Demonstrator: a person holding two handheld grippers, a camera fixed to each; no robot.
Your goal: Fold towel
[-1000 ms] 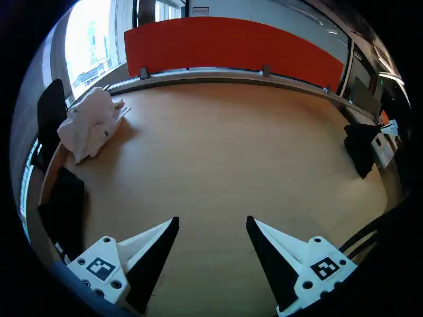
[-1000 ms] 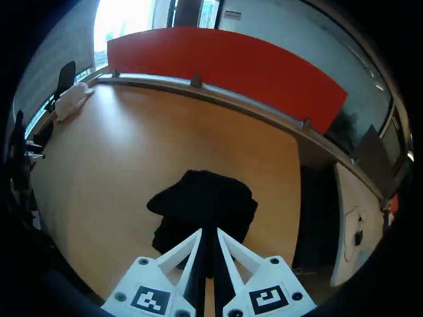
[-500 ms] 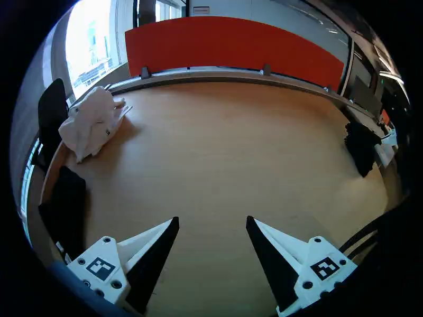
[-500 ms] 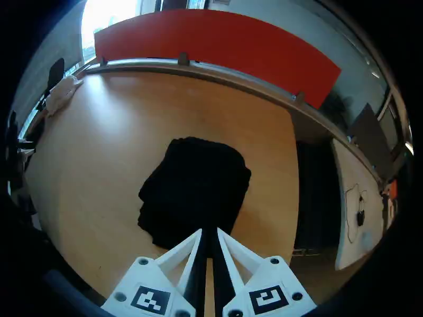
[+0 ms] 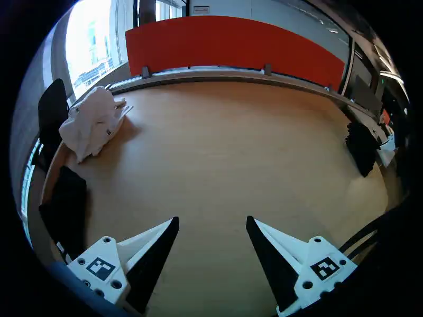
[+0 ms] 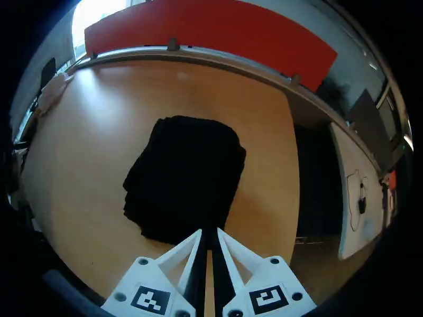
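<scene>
Pale wood runs under everything: one broad table (image 5: pixel 222 148), backed along its far edge by a red partition (image 5: pixel 232 45).

We start at the right tool (image 6: pixel 210 231), seen in the right gripper view. Its two fingers are drawn together to a thin slit. Their tips sit on the near edge of the black towel (image 6: pixel 185 179), where they seem to pinch the cloth. Black fingers against black fabric keep us from seeing the grip itself. From those tips the towel spreads away over the table as a rumpled, roughly rectangular patch. Its left side is ragged and stepped, its far edge straighter. In this view it lies near the table's right-hand end, with bare wood to its left and beyond it. Farther off, at the far left corner, we see a heap of white cloth (image 6: pixel 53 90), well apart from the towel.

The left tool (image 5: pixel 211 218), in the left gripper view, stands wide open with nothing between its fingers, and bare wood shows in the gap. Outward from it, the white cloth lies at the far left, by a black chair (image 5: pixel 50 113) and a bright window (image 5: pixel 90 42). The black towel appears as a small dark shape at the table's right edge, well apart from this tool.
</scene>
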